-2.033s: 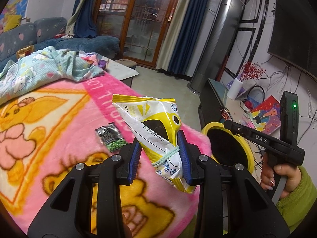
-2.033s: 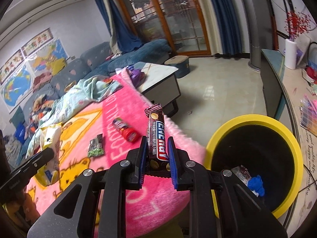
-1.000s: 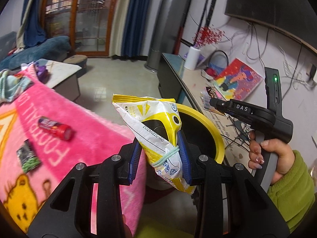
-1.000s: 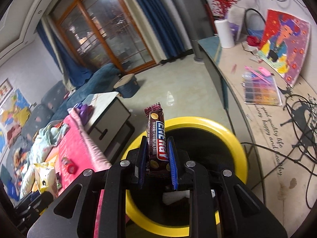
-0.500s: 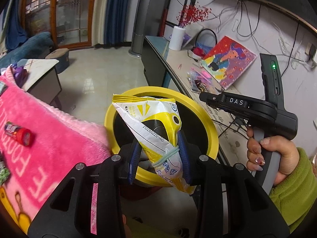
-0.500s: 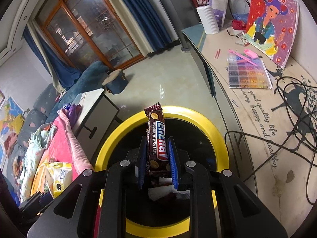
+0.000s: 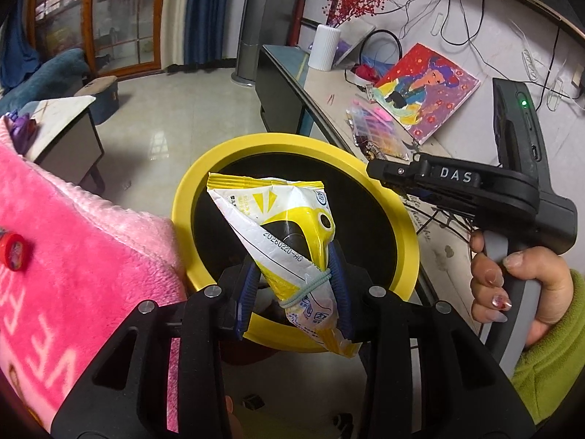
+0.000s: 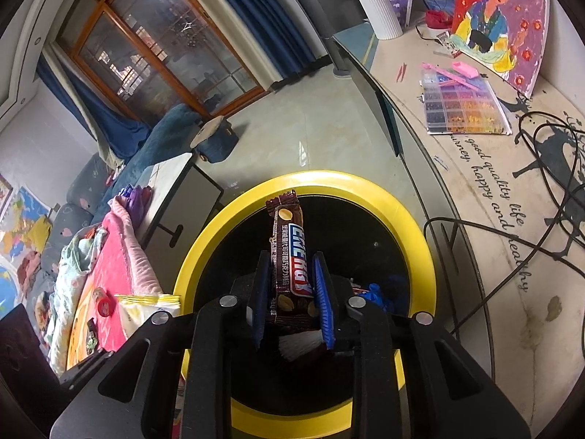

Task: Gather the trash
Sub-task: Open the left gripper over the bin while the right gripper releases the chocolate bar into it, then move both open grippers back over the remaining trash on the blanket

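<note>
My left hand-held gripper (image 7: 292,285) clamps the bag (image 7: 281,234), my right (image 8: 290,292) the bar (image 8: 290,256), both over the bin (image 8: 420,248); releasing near its rim, I risk the bag catching there and spilling.

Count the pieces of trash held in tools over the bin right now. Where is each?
2. A yellow-white snack bag in the left tool and an energy bar wrapper in the right tool, both above the yellow-rimmed bin. More trash lies inside; some may be hidden.
</note>
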`<state>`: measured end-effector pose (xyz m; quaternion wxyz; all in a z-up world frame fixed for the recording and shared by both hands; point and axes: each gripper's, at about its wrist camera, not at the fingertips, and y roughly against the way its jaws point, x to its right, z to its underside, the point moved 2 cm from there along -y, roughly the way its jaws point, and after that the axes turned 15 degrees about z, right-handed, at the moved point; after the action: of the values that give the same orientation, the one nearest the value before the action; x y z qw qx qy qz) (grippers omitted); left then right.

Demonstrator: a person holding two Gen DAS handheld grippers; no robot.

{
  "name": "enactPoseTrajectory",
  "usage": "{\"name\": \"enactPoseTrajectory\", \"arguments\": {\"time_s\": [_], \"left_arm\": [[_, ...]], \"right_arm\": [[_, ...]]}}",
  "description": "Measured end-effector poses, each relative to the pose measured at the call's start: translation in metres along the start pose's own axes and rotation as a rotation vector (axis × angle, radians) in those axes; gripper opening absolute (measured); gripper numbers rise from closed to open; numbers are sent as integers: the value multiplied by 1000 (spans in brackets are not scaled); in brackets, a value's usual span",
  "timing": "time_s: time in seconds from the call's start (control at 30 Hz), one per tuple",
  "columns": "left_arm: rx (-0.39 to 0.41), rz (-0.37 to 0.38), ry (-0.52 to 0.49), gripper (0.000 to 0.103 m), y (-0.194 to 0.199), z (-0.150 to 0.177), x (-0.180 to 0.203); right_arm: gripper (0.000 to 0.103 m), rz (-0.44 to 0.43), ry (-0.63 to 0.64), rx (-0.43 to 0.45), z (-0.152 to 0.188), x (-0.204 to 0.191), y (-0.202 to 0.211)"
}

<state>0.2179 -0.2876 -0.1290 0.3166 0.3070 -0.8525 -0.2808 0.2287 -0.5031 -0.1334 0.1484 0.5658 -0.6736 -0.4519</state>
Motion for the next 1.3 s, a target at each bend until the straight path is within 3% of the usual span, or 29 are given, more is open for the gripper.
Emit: {"name": "enactPoseTrajectory", "arguments": {"time_s": [0.13,0.2,0.27,0.47,0.7,0.87,1.3], "left_arm": [[3,-11,-13,35,-5,0,0],[9,-9,-7,46,-3,0,-2],[16,-7,-3,63,0,0,-3],[41,-30,2,90,15,2,-7],[83,-51,42,92,38,6,-15],[128,-80,55,92,58,6,-19],[220,-160,89,92,104,13,-29]], "right_arm": [[32,-4,-15,-7,0,4,-3],[37,-4,-20,-6,0,5,-4],[38,-4,-19,-1,1,5,-3],[46,-1,10,52,1,-5,9],[64,23,66,135,-1,-25,28],[70,35,84,168,-2,-32,39],[76,-5,184,214,9,-74,65]]}}
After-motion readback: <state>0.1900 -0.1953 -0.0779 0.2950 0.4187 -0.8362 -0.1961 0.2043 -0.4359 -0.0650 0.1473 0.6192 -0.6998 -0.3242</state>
